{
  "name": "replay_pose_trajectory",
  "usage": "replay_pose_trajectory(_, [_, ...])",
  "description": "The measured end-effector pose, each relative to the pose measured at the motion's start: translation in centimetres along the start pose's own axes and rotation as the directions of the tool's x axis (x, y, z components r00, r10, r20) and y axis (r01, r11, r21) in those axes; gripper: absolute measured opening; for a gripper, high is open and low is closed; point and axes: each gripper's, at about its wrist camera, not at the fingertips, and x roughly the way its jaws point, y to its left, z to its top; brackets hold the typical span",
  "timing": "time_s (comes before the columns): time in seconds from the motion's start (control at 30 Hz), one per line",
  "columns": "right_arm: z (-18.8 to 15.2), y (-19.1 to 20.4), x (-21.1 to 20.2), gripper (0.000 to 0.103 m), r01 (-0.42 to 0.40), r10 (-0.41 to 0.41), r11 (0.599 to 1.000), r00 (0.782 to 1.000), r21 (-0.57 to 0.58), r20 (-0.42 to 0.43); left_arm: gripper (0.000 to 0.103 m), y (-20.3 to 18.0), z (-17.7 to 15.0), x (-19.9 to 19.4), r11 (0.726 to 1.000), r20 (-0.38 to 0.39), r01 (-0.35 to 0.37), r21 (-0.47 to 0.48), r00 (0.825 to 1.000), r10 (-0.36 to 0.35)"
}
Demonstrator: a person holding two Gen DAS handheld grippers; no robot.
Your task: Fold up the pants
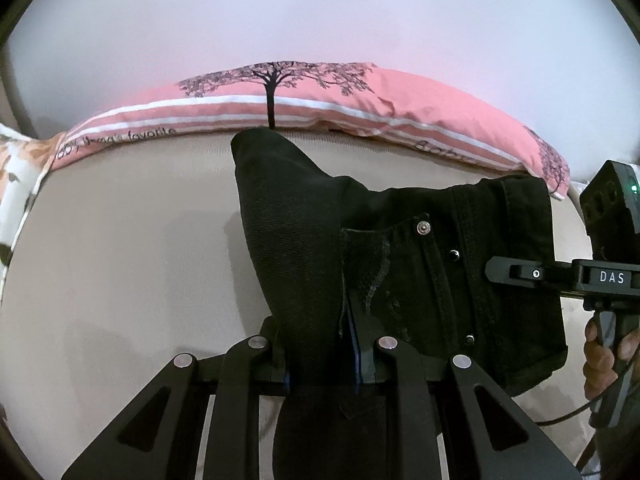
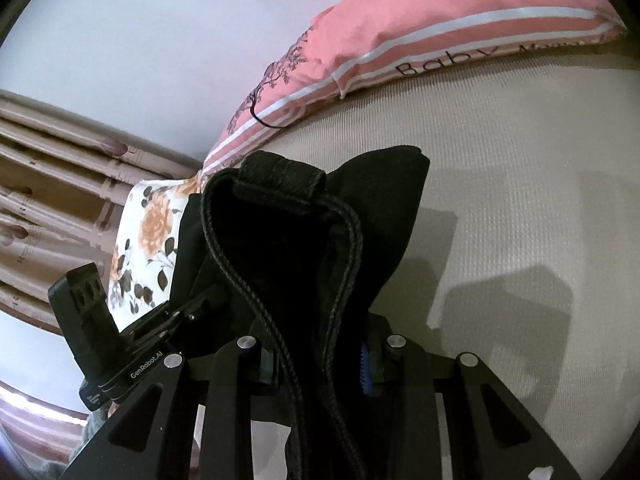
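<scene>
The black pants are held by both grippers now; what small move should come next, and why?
Probably lower both grippers together toward the beige bed surface. The left gripper and the right gripper each pinch the black pants, which hang bunched and lifted above the bed, so they cannot be folded until laid flat.

Beige mattress (image 1: 120,240), pink pillow (image 1: 320,100), pale wall (image 1: 320,12), striped curtain (image 2: 60,160).

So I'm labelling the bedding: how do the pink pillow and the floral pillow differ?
The pink pillow has white stripes, a black tree print and lettering; the floral pillow is white with orange flowers and dark leaves. The pink one shows far more of its length. Both lie along the beige mattress edge.
</scene>
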Motion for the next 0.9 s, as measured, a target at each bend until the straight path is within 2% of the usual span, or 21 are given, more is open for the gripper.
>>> replay_pose_trajectory(0.13, [0.7,-0.6,0.6,0.026,0.005,-0.005,1.000,1.000,0.016,0.015,0.021,0.4,0.7,1.4,1.000,-0.001,-0.010,0.014,1.000,0.010])
replay_pose_trajectory(0.23, [0.8,-1.6,1.4,0.026,0.048,-0.049,0.999,0.999,0.012,0.021,0.023,0.9,0.2,3.3,0.999,-0.027,-0.034,0.029,0.999,0.035])
replay_pose_trajectory(0.3, [0.7,-2.4,1.8,0.029,0.082,-0.082,0.997,0.996,0.007,0.027,0.027,1.5,-0.5,4.3,0.999,-0.033,-0.039,0.025,0.999,0.040])
replay_pose_trajectory(0.37, [0.5,-3.3,1.9,0.035,0.089,-0.090,0.996,0.995,0.022,0.036,0.033,2.2,-1.0,4.7,1.000,-0.016,-0.014,0.005,1.000,0.014])
replay_pose_trajectory(0.47, [0.2,-3.3,2.0,0.043,0.140,-0.140,0.990,0.989,0.001,0.052,0.042,2.4,-1.3,5.0,1.000,-0.002,-0.026,0.013,1.000,0.026])
replay_pose_trajectory(0.6, [-0.1,-2.9,1.7,0.049,0.175,-0.175,0.985,0.982,-0.004,0.069,0.048,2.4,-1.7,4.8,0.999,-0.002,-0.041,-0.001,0.999,0.041])
replay_pose_trajectory(0.8, [-1.9,-1.8,0.5,0.049,0.262,-0.258,0.964,0.963,-0.037,0.084,0.053,1.8,-3.5,3.3,0.995,-0.009,-0.096,0.023,0.995,0.096])
replay_pose_trajectory(0.9, [-3.3,-1.8,-0.4,0.049,0.272,-0.268,0.962,0.960,-0.036,0.084,0.054,1.8,-4.8,2.2,0.994,-0.017,-0.109,0.007,0.994,0.109])
